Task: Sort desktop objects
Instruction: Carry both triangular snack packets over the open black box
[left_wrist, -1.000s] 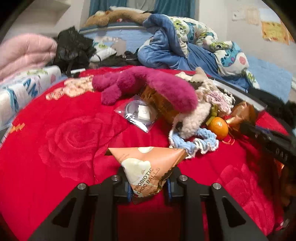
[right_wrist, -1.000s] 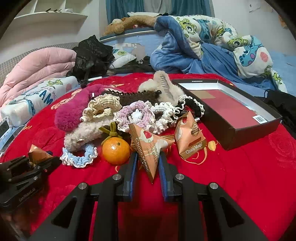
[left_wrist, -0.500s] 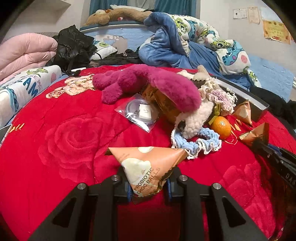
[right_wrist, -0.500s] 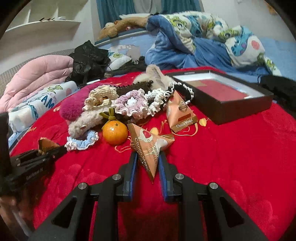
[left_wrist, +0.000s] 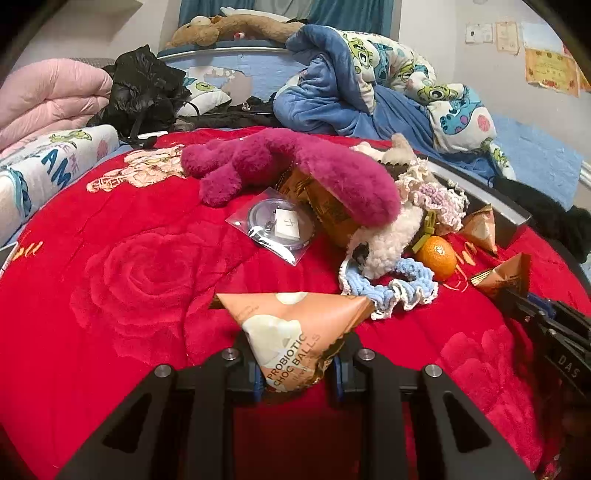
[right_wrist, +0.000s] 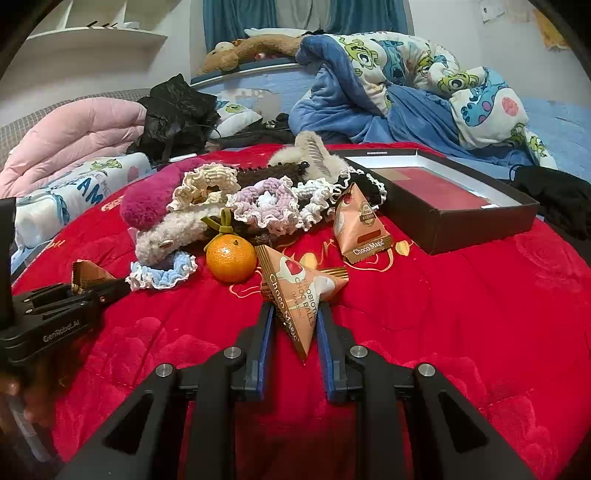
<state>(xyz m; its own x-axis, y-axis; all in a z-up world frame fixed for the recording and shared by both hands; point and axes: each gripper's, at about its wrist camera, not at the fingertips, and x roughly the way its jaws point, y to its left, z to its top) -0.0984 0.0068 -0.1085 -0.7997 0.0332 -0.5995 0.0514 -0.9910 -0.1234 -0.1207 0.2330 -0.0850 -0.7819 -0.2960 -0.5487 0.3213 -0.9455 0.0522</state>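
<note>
- A triangular "Probiotic Choc Balls" snack pouch (left_wrist: 295, 339) is clamped between the pads of the left gripper (left_wrist: 295, 373), pinched at its lower corner with the broad top edge fanned out above the red rose blanket (left_wrist: 140, 280).
- A second pouch of the same kind, the strawberry pouch (right_wrist: 299, 295), is clamped in the right gripper (right_wrist: 293, 339), its long edge running down between the blue pads.
- Both pouches are judged light, crinkly and air-puffed; the film is likely slippery, so a hold on a flat sealed corner is favoured over the bulging middle, and a hard squeeze could burst the seal.
- A third pouch, the Choco Magic pouch (right_wrist: 360, 225), is seen standing on the blanket between the strawberry pouch and the open black box (right_wrist: 476, 225).
- A mandarin (right_wrist: 231, 258) is seen just left of the right gripper's tips, beside a blue crochet scrunchie (right_wrist: 166, 275).
- Behind these, a heap of crochet scrunchies (right_wrist: 266, 203) and a magenta plush toy (left_wrist: 295, 166) are piled together; a clear zip bag (left_wrist: 277, 225) lies beside the plush.
- The box is judged the likely place for the snacks, though this cannot be confirmed.
</note>
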